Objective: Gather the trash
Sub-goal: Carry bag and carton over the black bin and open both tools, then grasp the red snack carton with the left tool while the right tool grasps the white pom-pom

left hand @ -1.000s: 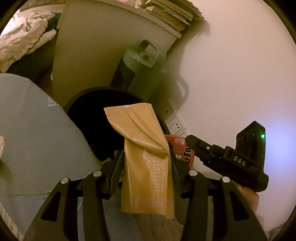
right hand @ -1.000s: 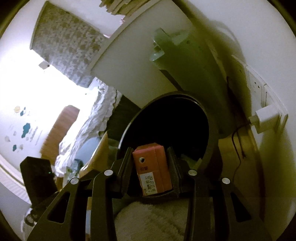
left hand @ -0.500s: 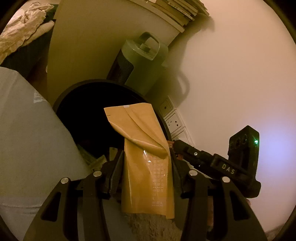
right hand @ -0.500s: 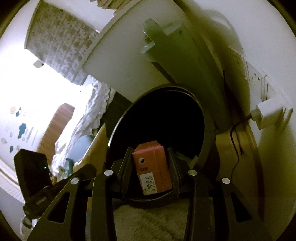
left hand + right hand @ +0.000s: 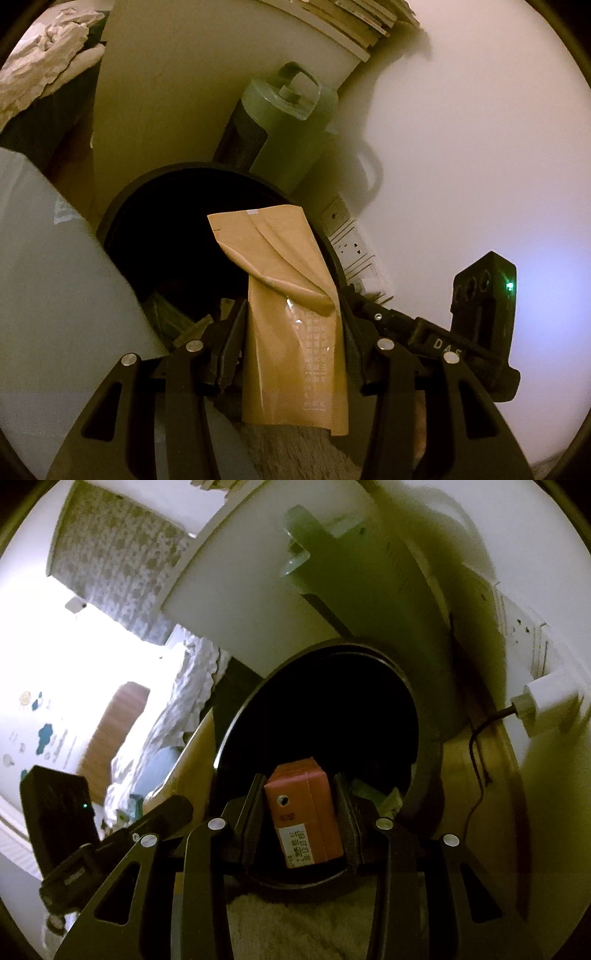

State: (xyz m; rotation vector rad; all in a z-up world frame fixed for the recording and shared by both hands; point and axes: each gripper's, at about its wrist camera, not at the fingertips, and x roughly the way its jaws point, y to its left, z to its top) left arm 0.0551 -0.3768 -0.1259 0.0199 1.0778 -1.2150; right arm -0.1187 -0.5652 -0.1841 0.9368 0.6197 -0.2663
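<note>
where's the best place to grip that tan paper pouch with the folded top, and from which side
Grip the flat lower half of the tan paper pouch, coming from its bottom end with one finger on each long edge, as the left gripper does. That part is smooth and straight; the upper half is creased and flops sideways over the black round bin, so it gives no firm hold.

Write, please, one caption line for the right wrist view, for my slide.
Right tongs shut on a red carton, held over the open mouth of a black trash bin.
</note>
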